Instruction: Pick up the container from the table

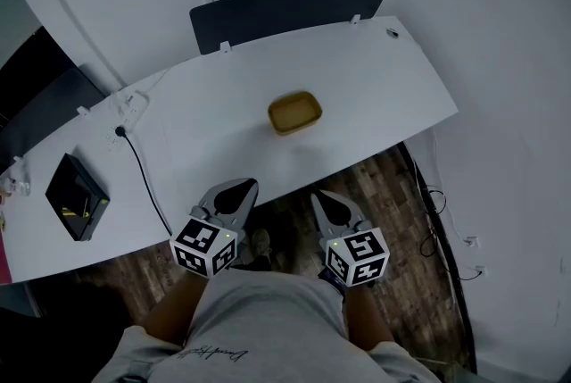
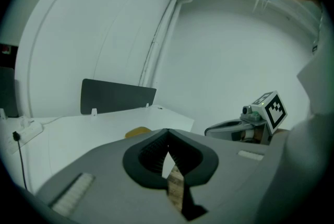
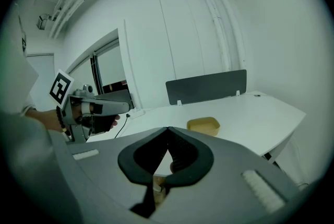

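- As far as I can see into it, the container holds nothing — a shallow mustard-yellow tub with rounded corners.
- It sits near the middle of the white table, ahead of both claws.
- My left claw and right claw are closed — gripping nothing.

The shallow, rounded plastic container is showing mustard yellow on the curved white table. At its eight o'clock a flat black box is lying. The grey left gripper and right gripper are carrying black-and-white marker cubes.
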{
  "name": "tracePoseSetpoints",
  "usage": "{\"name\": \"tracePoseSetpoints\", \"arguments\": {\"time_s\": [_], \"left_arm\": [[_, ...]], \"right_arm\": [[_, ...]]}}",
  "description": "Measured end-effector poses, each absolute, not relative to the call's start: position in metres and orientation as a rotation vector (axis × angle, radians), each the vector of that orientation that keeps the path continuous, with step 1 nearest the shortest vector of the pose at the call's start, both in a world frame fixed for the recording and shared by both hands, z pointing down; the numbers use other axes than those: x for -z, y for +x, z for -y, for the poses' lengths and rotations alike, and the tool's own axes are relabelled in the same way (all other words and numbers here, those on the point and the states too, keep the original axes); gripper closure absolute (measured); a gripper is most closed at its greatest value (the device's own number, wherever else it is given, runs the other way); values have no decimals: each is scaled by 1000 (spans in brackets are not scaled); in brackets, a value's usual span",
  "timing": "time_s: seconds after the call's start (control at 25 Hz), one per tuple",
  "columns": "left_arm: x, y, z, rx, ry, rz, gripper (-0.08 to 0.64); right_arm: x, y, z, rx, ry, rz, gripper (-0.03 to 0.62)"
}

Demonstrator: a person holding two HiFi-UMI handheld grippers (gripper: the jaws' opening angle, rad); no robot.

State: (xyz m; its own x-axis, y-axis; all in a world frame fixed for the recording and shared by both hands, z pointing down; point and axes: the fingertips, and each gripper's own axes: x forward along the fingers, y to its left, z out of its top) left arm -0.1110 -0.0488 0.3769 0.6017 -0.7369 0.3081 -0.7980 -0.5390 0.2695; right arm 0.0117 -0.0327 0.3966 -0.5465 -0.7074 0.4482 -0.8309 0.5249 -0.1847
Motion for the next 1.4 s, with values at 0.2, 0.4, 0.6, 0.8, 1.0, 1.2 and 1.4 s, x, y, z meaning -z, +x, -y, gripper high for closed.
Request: {"name": "tracePoseSetpoints", "arguments": {"time_s": [0.2,0.4,0.6,0.8,1.0,1.2,1.4], "left_arm": [[-378,-117,69,-219,2457,1211,558],[-379,-118,82,-214,2456,1195,558],[-380,-111,92,-211,2468,1168,558],[-380,-98,98,-230,2487,1137,558],[-377,-88,107,-237,2505,1124,558],[-378,-83,118,-242,2501,1122,558],[-381,-75,133,-250,2498,1129,558]], "right_arm": [[-394,4,51,-547,1287,2444,578],[-391,3,64,-532,1295,2431,577],[-389,11,71,-526,1318,2420,577],[-385,25,76,-528,1358,2409,578],[-385,36,82,-531,1389,2406,578],[-387,41,92,-540,1386,2407,577],[-390,50,107,-546,1383,2407,577]]}}
